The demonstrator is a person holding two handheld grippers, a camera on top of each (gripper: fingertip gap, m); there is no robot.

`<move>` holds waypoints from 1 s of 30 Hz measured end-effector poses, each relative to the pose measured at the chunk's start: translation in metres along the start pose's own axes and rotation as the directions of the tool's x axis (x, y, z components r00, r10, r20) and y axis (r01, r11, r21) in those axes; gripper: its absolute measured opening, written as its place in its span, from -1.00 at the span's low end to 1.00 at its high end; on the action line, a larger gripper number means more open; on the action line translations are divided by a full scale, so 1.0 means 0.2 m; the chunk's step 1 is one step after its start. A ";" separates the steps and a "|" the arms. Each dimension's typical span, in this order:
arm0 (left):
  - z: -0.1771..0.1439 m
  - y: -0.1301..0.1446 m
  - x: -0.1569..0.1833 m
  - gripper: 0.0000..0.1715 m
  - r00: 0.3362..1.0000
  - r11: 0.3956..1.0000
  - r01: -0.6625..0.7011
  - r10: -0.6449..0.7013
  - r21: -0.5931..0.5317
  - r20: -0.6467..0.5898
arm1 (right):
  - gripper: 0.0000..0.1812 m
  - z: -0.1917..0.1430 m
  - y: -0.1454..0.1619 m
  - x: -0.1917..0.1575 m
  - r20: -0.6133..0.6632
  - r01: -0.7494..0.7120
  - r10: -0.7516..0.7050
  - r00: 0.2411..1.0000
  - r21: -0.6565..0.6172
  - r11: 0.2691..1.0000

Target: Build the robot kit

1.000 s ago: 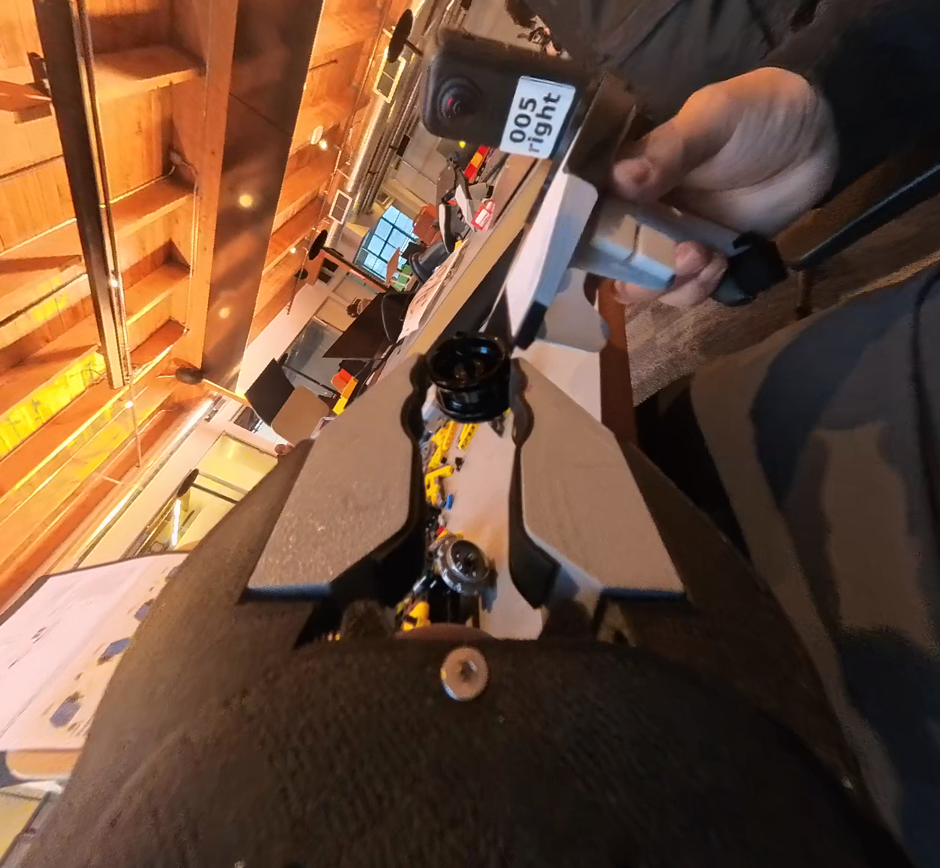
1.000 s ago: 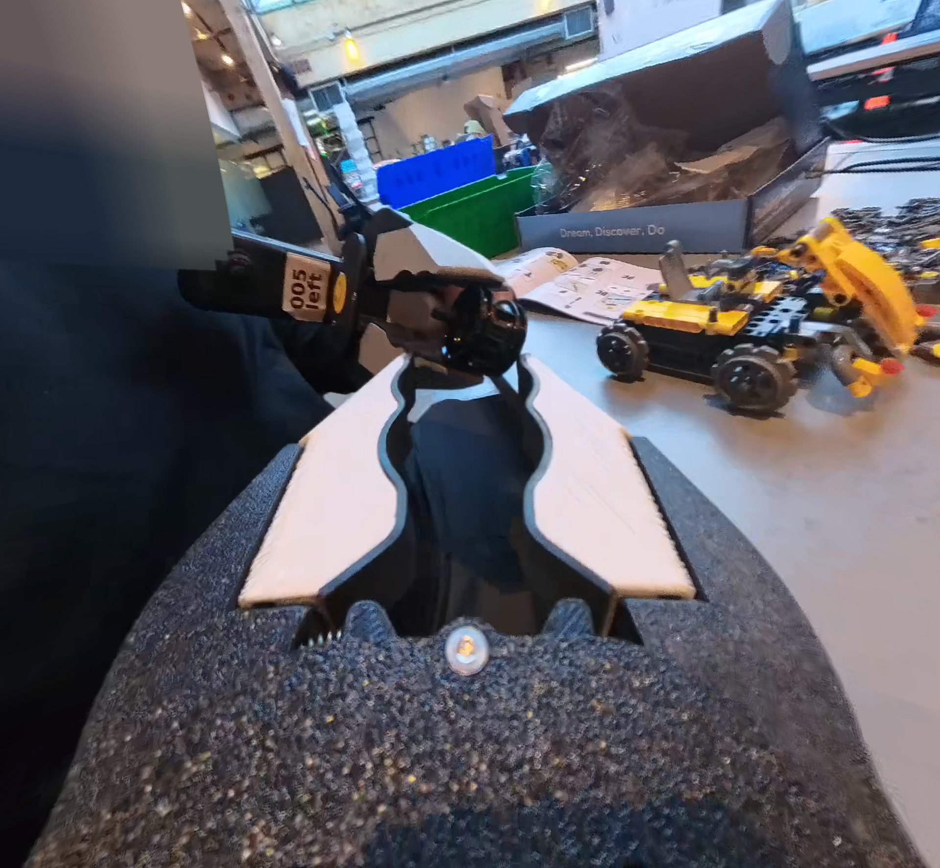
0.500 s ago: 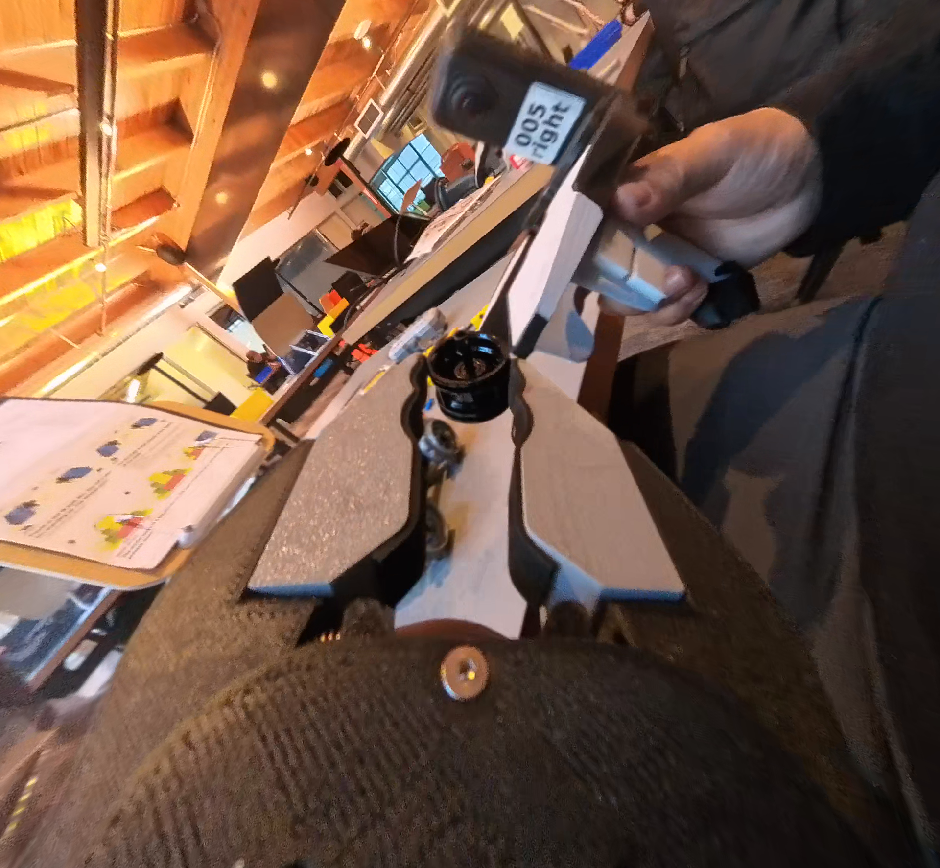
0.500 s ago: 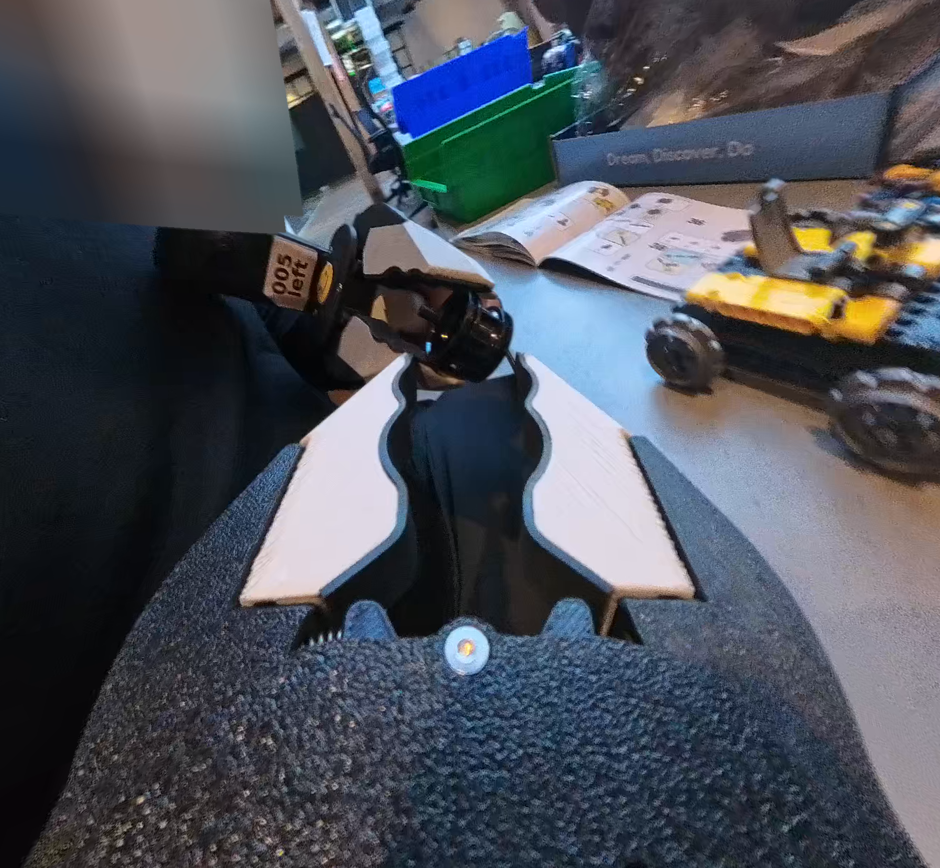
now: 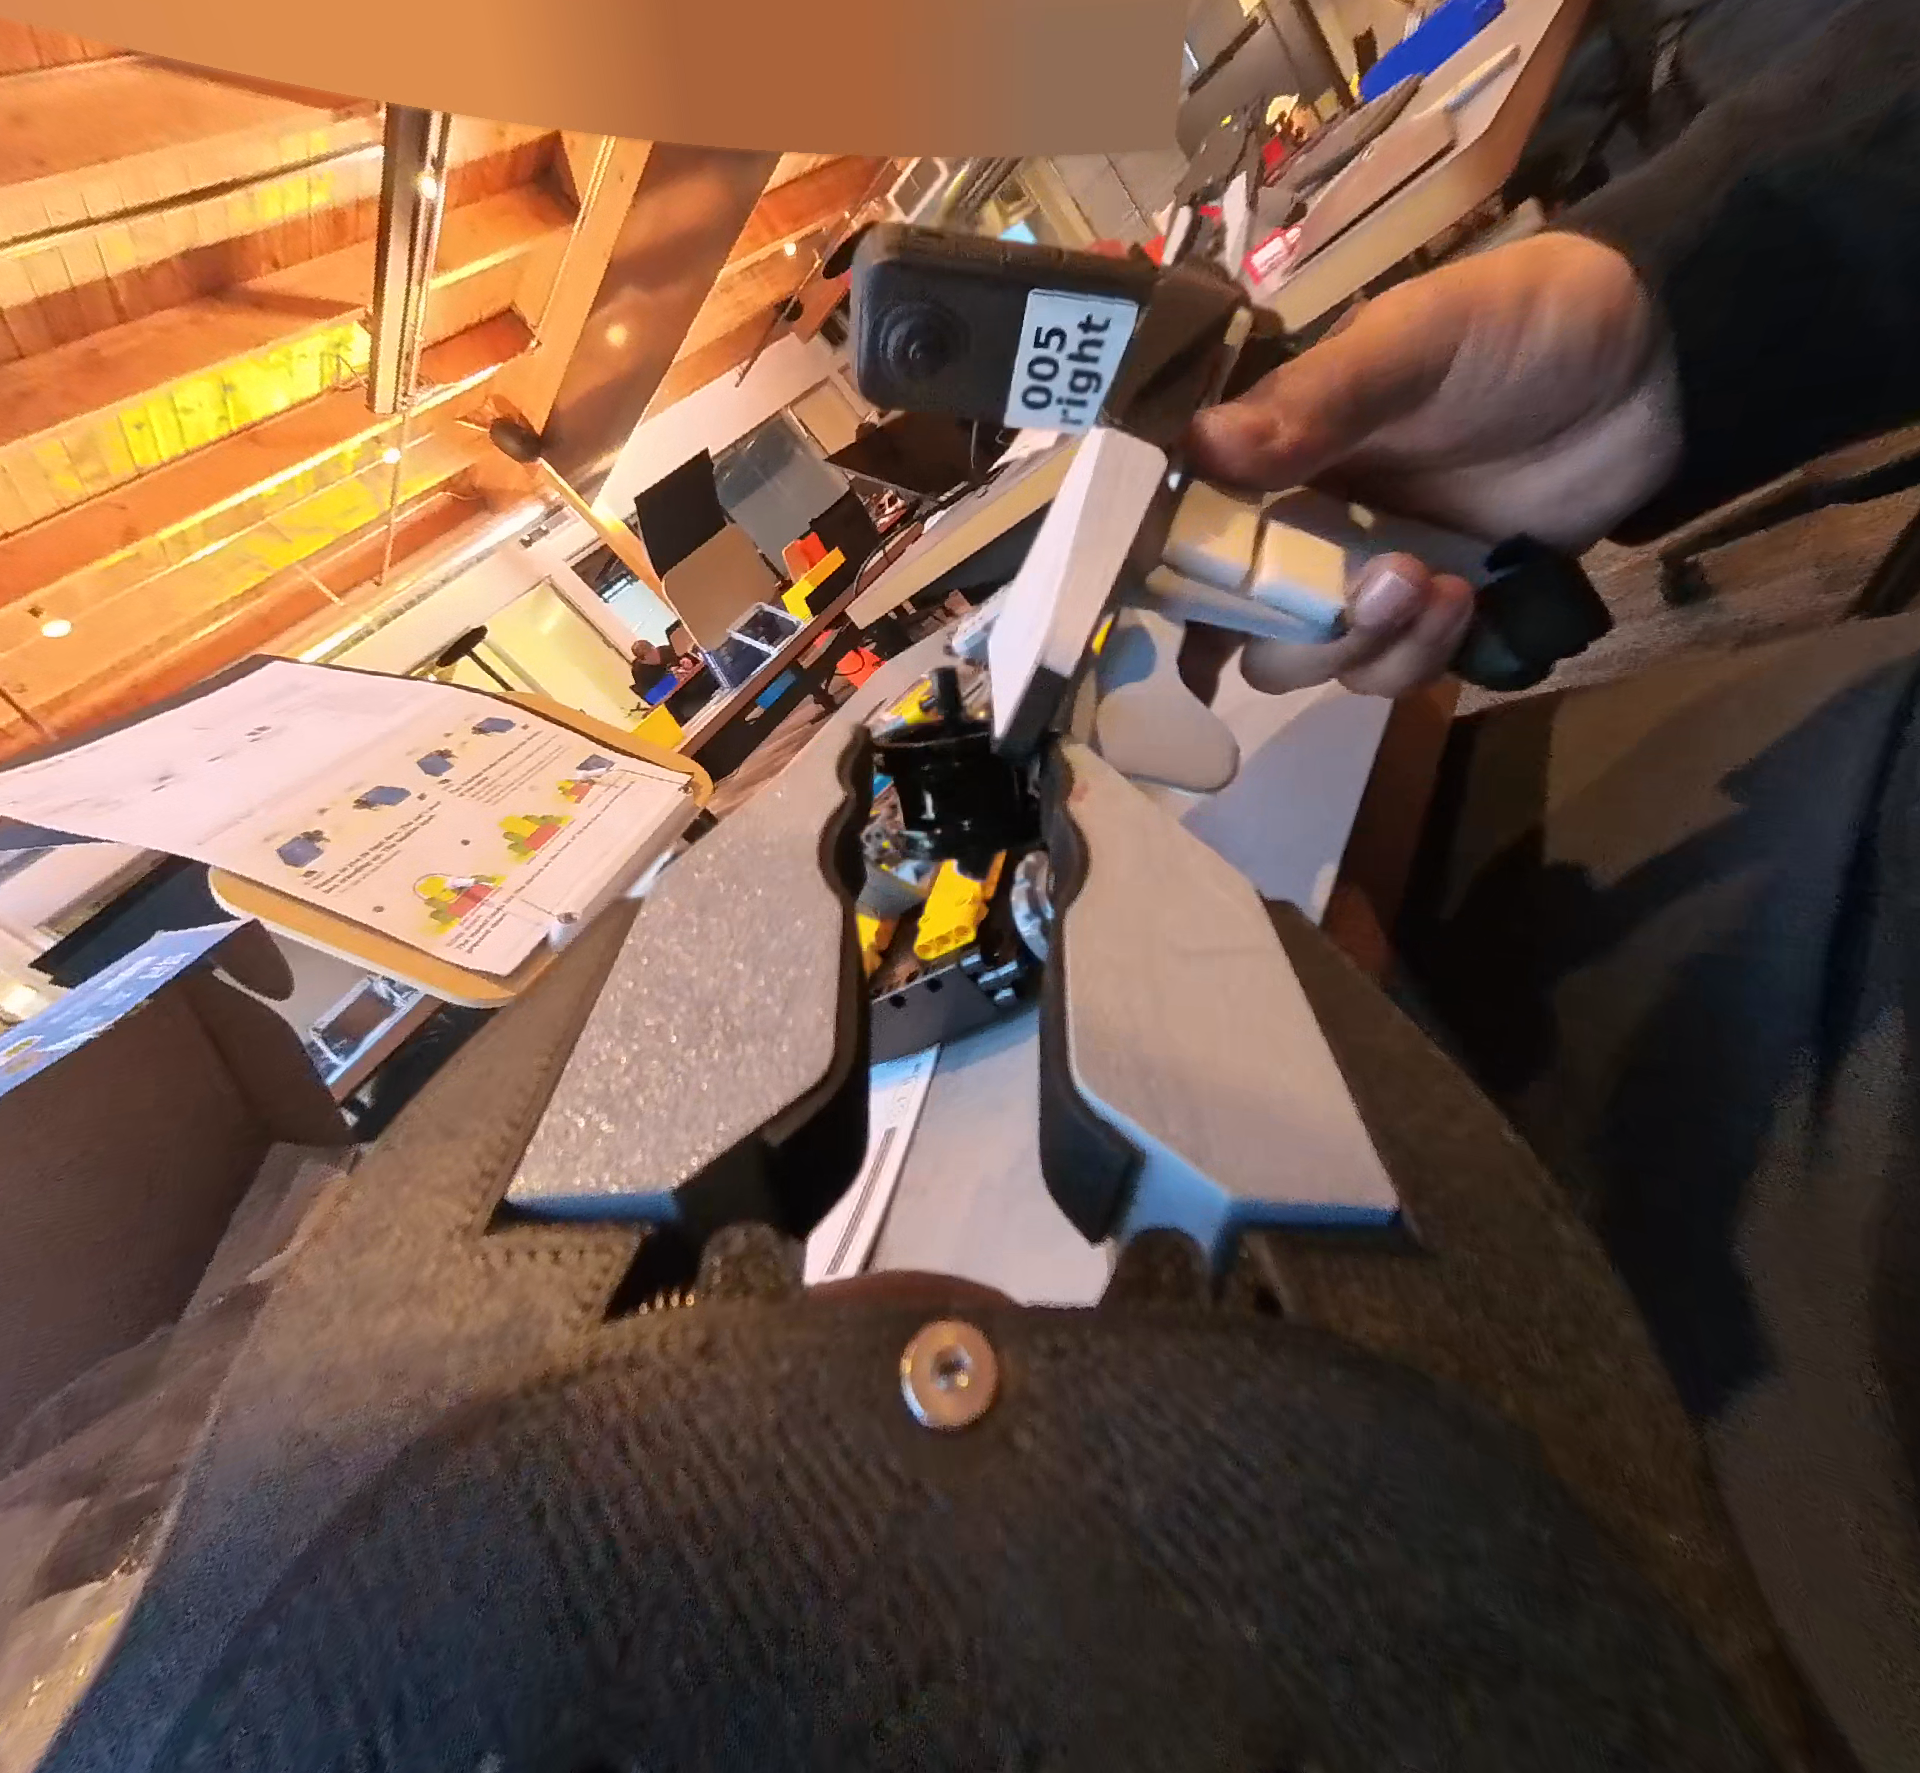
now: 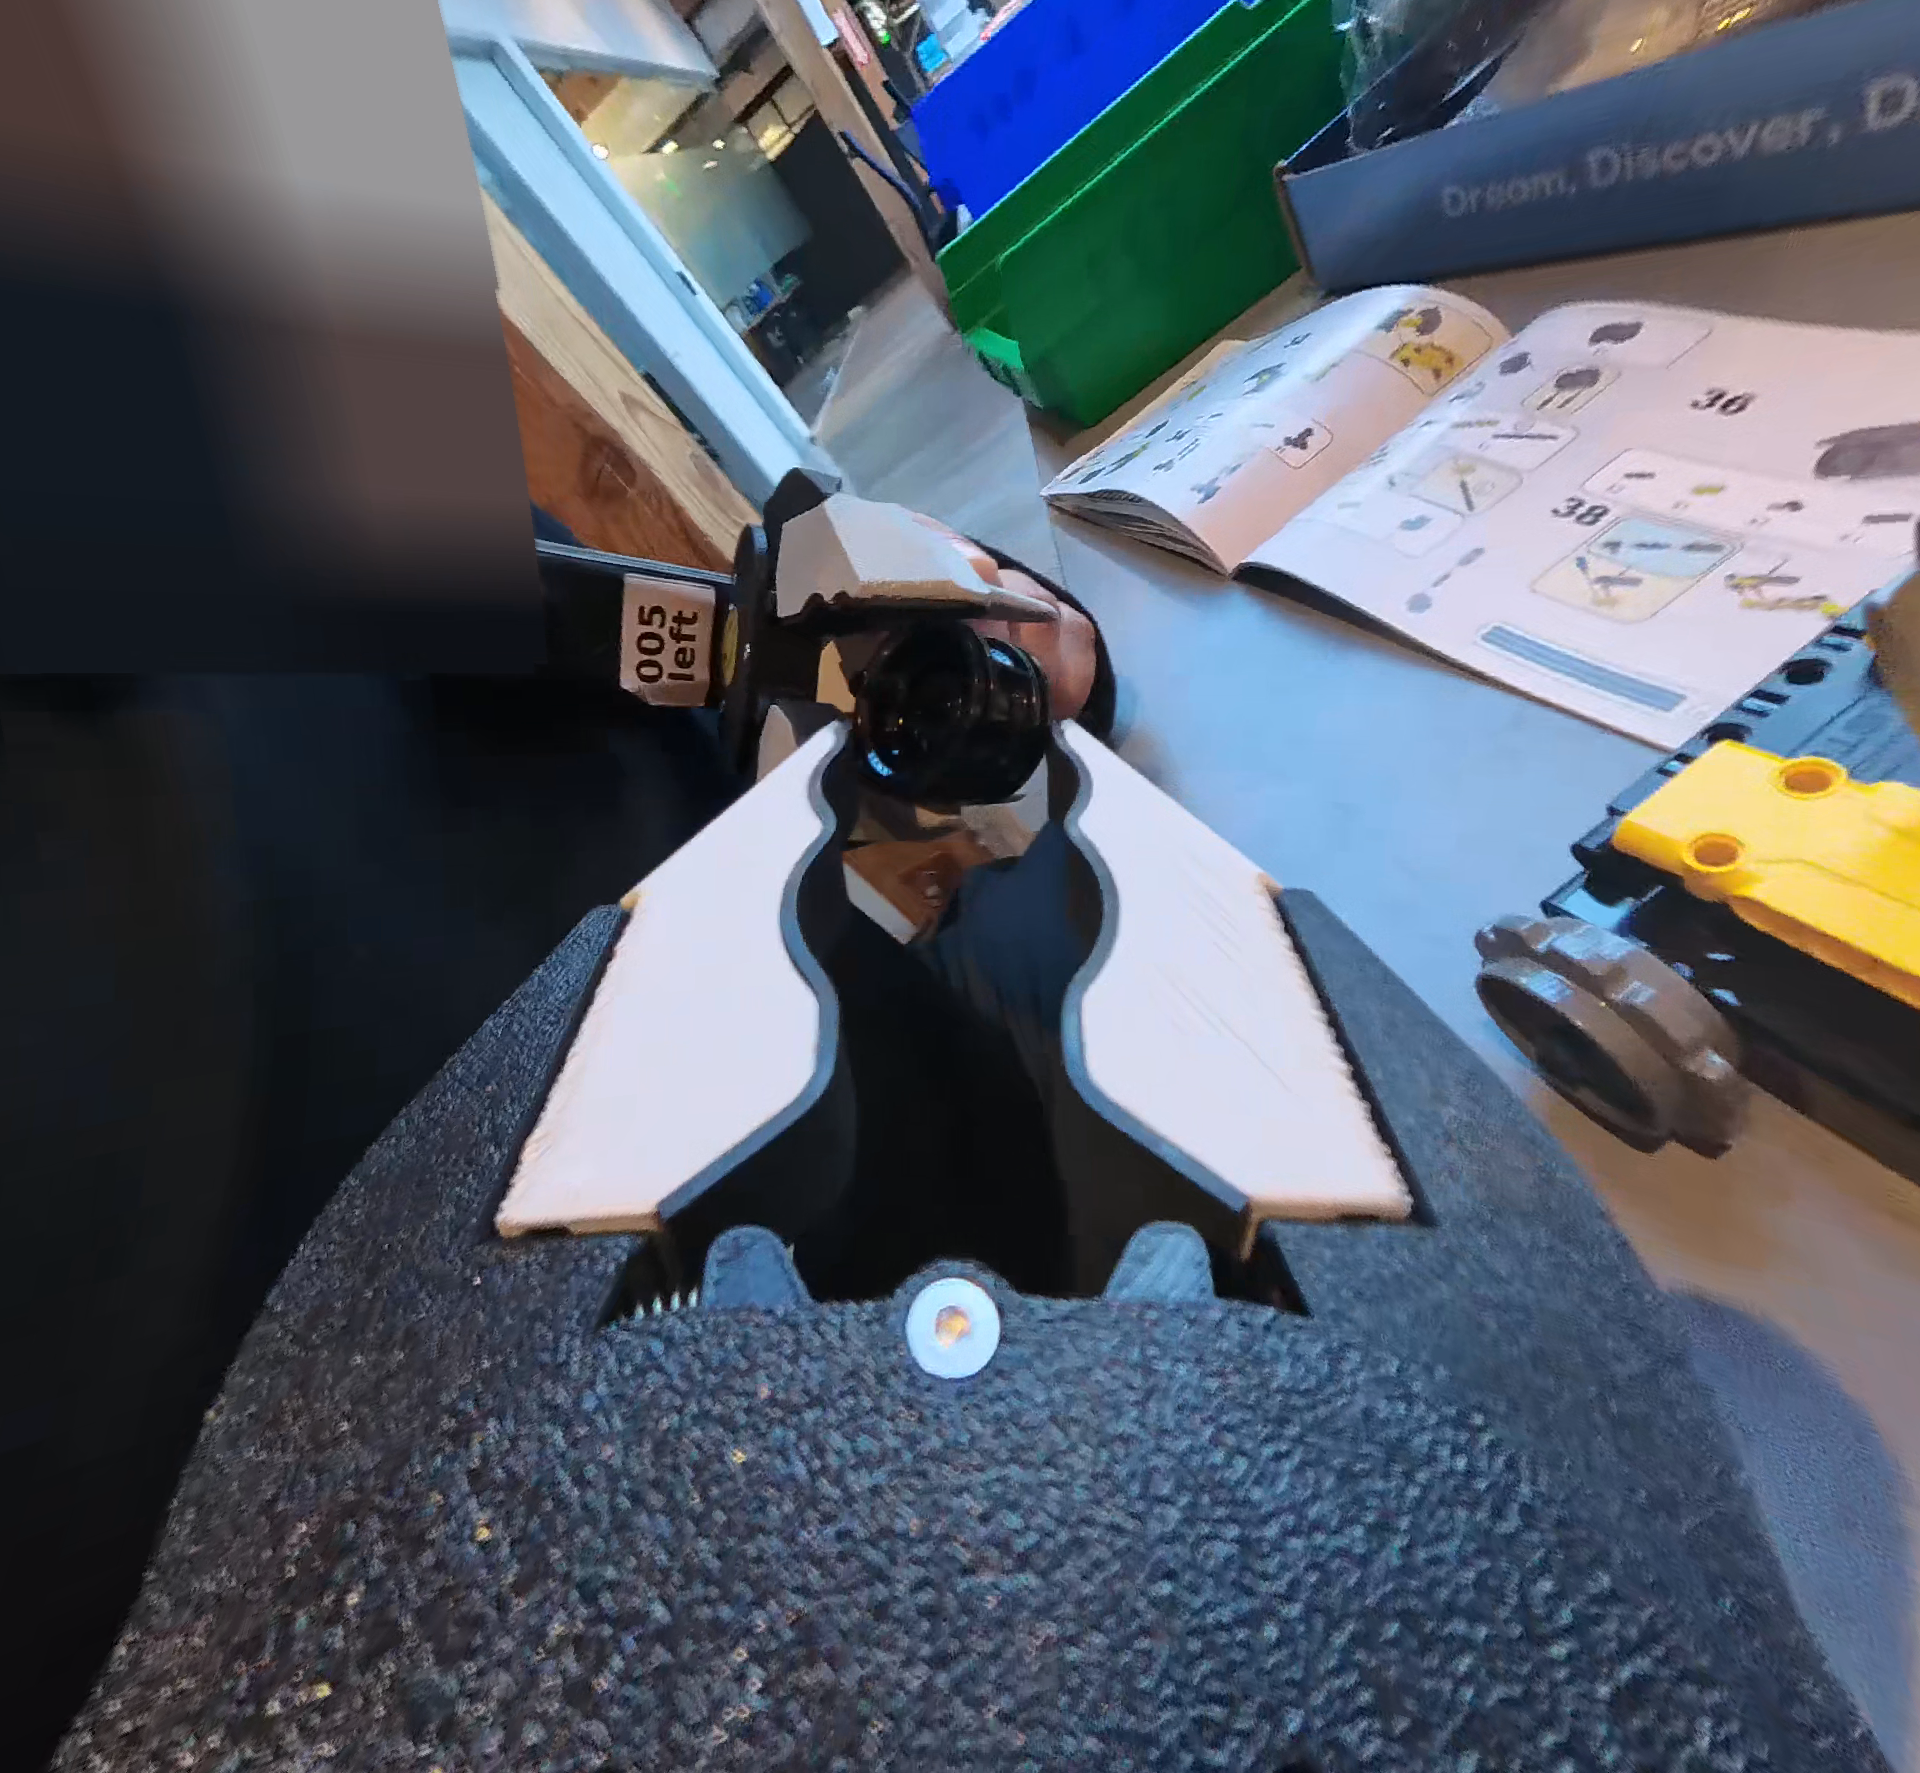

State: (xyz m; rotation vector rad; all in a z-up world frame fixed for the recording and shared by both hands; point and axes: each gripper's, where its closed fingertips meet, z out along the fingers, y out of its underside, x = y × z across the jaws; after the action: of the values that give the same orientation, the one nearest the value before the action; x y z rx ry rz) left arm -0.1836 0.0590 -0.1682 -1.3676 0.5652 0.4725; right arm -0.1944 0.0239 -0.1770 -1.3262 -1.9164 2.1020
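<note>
**A:** What's the room like?

**B:** A big workshop hall with timber beams. Nearer is a grey table [image 6: 1299, 788], with a green bin [image 6: 1122, 269] behind its far edge. An open instruction booklet [image 6: 1455, 476] lies on the table, and a yellow-and-black toy vehicle [image 6: 1714, 892] stands at the right.

**A:** And the grippers?

**B:** They meet tip to tip off the table's near left edge. The left gripper [image 5: 951, 767] is pinched on a small black wheel [image 6: 951, 715]. The right gripper [image 6: 945, 757] has a narrow gap, with its tips either side of that wheel. I can't tell if they touch it.

**A:** Any handling advice?

**B:** The wheel is round and glossy, so I'd judge it likely to slip. A square, steady squeeze across the tread looks safest.
</note>
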 end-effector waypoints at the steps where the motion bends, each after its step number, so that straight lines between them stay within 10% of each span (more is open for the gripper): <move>1: 0.00 0.00 0.00 -0.64 1.000 1.000 0.010 -0.010 -0.004 -0.006 | -0.60 0.00 0.00 0.01 0.010 -0.012 0.012 1.000 -0.002 1.000; 15: 0.06 0.12 0.10 -0.51 0.940 0.931 0.306 -0.328 -0.197 -0.091 | -0.60 -0.32 0.00 0.16 -0.290 0.042 -0.010 0.957 0.102 0.994; 22: 0.04 0.10 0.18 -0.51 0.826 0.836 0.497 -0.538 -0.232 -0.170 | -0.61 -0.68 0.10 0.41 -0.722 0.228 -0.266 0.638 -0.154 0.962; 30: -0.02 0.13 0.34 -0.50 0.644 0.704 0.615 -0.708 -0.355 -0.290 | -0.60 -0.76 0.26 0.55 -0.785 0.187 -0.455 0.421 -0.416 0.890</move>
State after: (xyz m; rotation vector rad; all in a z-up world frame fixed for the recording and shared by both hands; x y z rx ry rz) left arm -0.1467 0.0576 -0.2314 -1.7943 0.2928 -0.3939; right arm -0.1524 0.1915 -0.2665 -1.4565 -1.7313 0.6725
